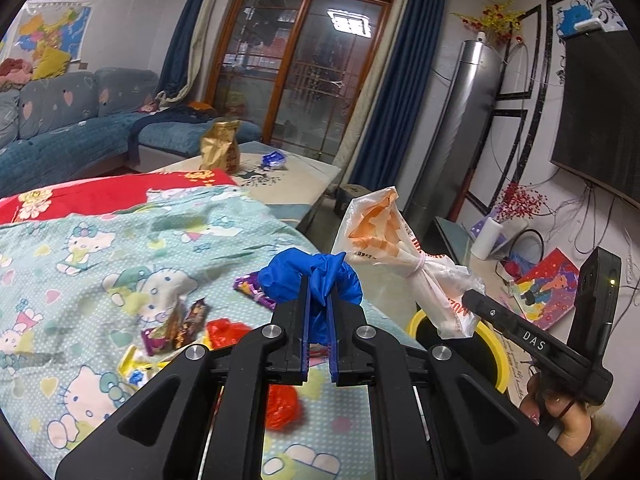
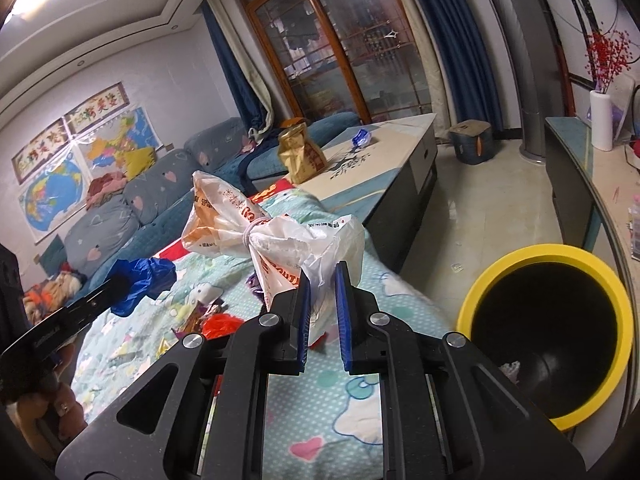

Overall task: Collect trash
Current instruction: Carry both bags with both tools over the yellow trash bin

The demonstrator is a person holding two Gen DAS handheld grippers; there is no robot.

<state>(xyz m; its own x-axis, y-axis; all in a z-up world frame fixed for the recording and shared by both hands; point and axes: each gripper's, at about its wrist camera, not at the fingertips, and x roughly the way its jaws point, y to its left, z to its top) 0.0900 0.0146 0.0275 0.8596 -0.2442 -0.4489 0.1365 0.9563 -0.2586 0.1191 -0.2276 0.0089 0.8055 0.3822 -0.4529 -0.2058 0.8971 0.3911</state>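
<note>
One bin [image 2: 600,276], yellow-rimmed and black inside, is seen on the floor beside the cloth-covered counter [image 1: 80,264]. Two tools are held above the counter's edge: the left tool [image 1: 319,292] is clamped on one blue glove [image 1: 308,276], the right tool [image 2: 323,280] on one tied white bag [image 2: 272,236]. About four small wrappers [image 1: 180,328] are left on the cloth.

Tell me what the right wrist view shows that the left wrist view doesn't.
Only the right wrist view looks into the yellow-rimmed bin, dark inside, with a pale scrap near its bottom. Only the left wrist view shows the red wrapper under the left hand-held gripper. Both show the blue glove it clamps and the tied plastic bag in the right hand-held gripper.
</note>
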